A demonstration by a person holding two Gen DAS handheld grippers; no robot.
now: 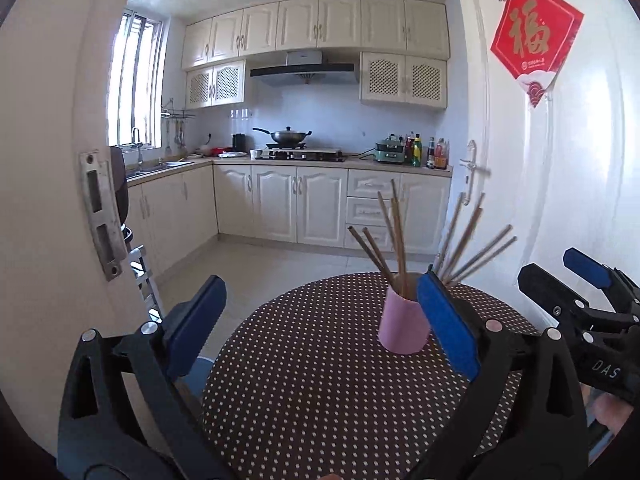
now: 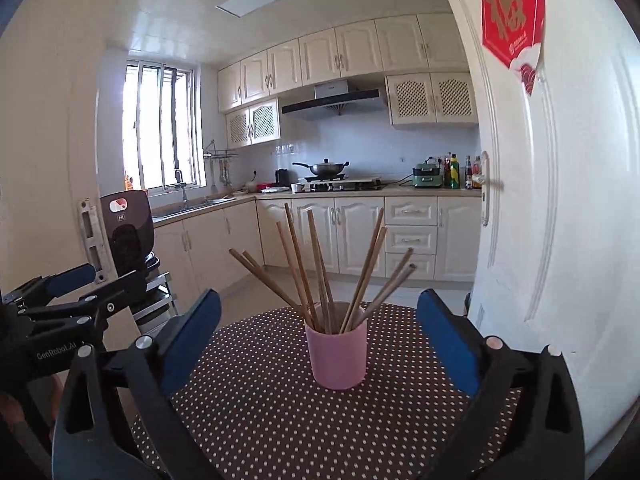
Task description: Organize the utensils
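A pink cup (image 2: 337,354) stands upright on the round table with the brown polka-dot cloth (image 2: 280,420). Several wooden chopsticks (image 2: 320,276) fan out of it. My right gripper (image 2: 318,338) is open, its blue pads wide on either side of the cup and nearer the camera, touching nothing. In the left wrist view the same cup (image 1: 402,326) and chopsticks (image 1: 394,236) sit just left of the right-hand pad. My left gripper (image 1: 320,326) is open and holds nothing. The right gripper (image 1: 588,280) shows at that view's right edge, and the left gripper (image 2: 80,284) at the right wrist view's left edge.
A white door (image 2: 560,240) with a red paper decoration (image 2: 512,20) stands close on the right of the table. A dark appliance (image 2: 128,232) on a metal rack stands at the left. Beyond lies tiled kitchen floor, cream cabinets and a counter with a wok (image 2: 326,168).
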